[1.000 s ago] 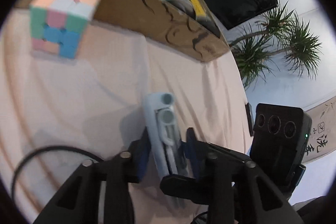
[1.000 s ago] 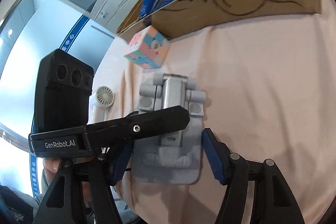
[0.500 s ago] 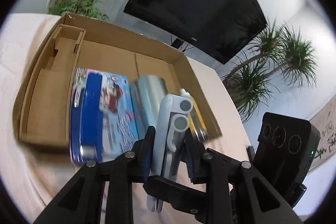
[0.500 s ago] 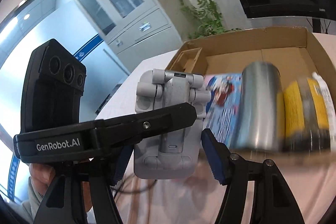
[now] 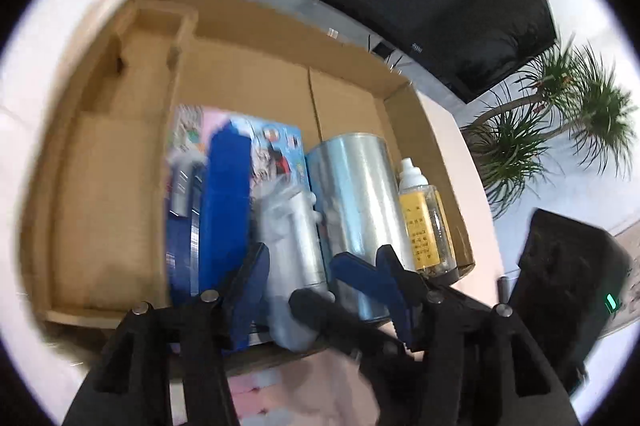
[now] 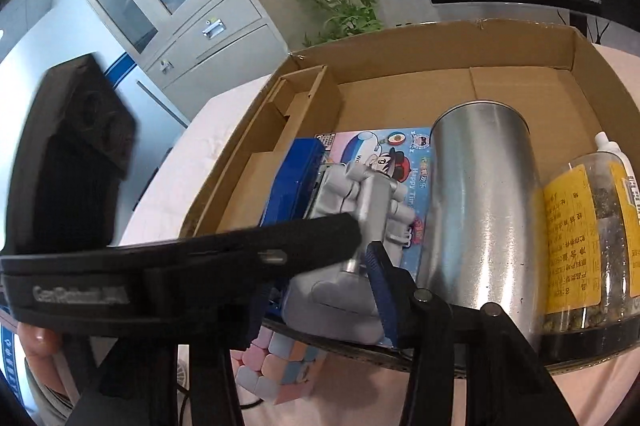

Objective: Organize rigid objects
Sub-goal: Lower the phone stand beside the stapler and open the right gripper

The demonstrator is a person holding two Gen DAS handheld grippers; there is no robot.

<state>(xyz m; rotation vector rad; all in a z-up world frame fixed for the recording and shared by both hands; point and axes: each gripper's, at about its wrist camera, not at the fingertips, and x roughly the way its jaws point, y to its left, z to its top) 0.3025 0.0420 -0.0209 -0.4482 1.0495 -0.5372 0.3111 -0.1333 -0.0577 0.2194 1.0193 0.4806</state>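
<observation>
I've got the grey phone stand (image 6: 352,226) over the cardboard box (image 6: 520,38), above the blue booklet (image 5: 276,146) beside the steel tin (image 6: 480,210); left tongs (image 5: 320,278) have just spread apart, letting go, right tongs (image 6: 320,290) have just been narrowing, seemingly still gripping it

The grey folding stand (image 5: 290,258), earlier lying on the pink surface, is now lying inside the cardboard box (image 5: 100,154). The left tongs (image 5: 320,280) are spreading off it; the right tongs (image 6: 320,290) are narrowing around its base.
</observation>
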